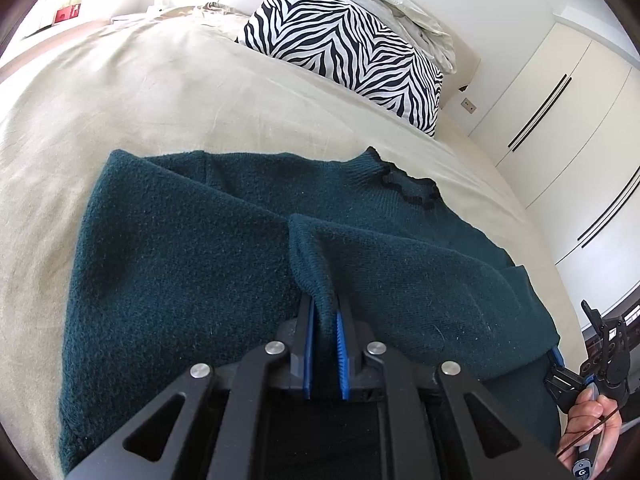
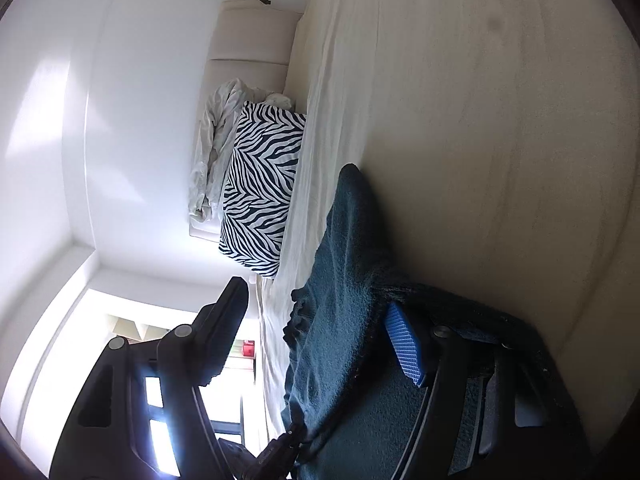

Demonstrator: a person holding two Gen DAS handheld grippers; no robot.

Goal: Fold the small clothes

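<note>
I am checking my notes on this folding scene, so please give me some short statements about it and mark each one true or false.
1. The left gripper is shut on a fold of the dark green sweater. True.
2. The sweater lies on a wooden table. False: it lies on a bed with a beige sheet.
3. A zebra-striped pillow sits at the head of the bed. True.
4. The right gripper is clamped shut on the sweater. False: its jaws stand wide apart, with sweater fabric between them.
5. The pillow rests on top of the sweater. False: bare sheet separates them.
</note>
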